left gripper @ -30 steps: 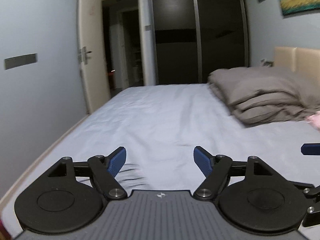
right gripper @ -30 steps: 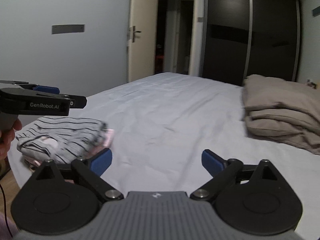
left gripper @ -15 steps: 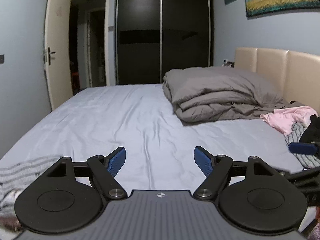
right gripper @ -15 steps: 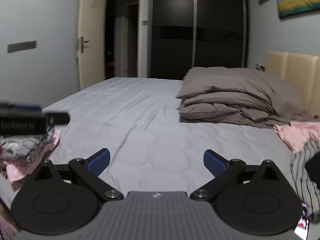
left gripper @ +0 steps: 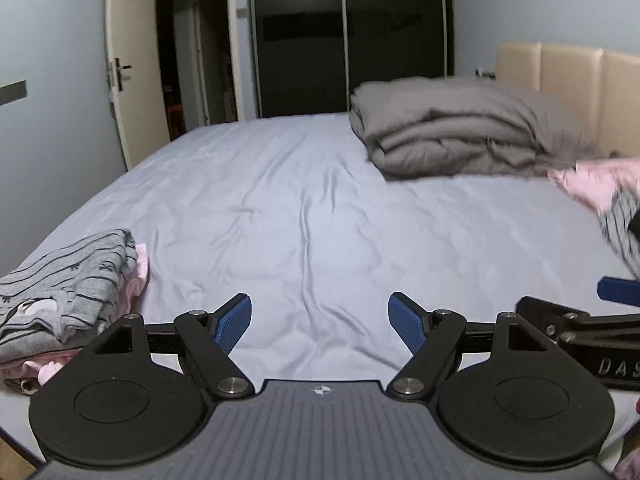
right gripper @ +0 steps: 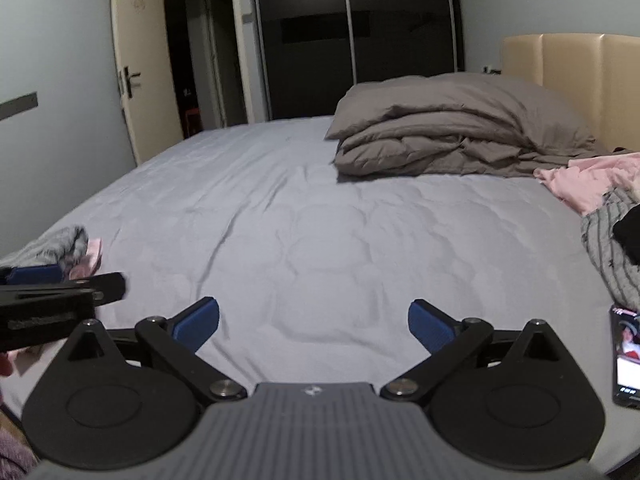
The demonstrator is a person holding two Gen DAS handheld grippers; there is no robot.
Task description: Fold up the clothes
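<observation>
A folded stack of grey striped and pink clothes (left gripper: 68, 296) lies at the bed's near left corner, also at the left edge of the right wrist view (right gripper: 60, 246). Unfolded clothes sit at the right: a pink garment (right gripper: 596, 182), a grey striped one (right gripper: 604, 252) and something black (right gripper: 630, 232). My left gripper (left gripper: 320, 326) is open over bare sheet, nothing between its blue pads. My right gripper (right gripper: 314, 326) is open too, over the middle of the sheet. Each gripper shows at the edge of the other's view.
The bed (left gripper: 312, 208) has a pale grey sheet, with a folded brown duvet (right gripper: 452, 140) near the beige headboard (right gripper: 580, 80). A phone (right gripper: 626, 360) with a lit screen lies at the near right edge. A dark wardrobe (left gripper: 348, 36) and an open door (left gripper: 132, 72) stand behind.
Both views have swung and dipped toward the bed. The folded stack now lies at the left of both views and the unfolded pile has come in at the right. Both grippers stayed open.
</observation>
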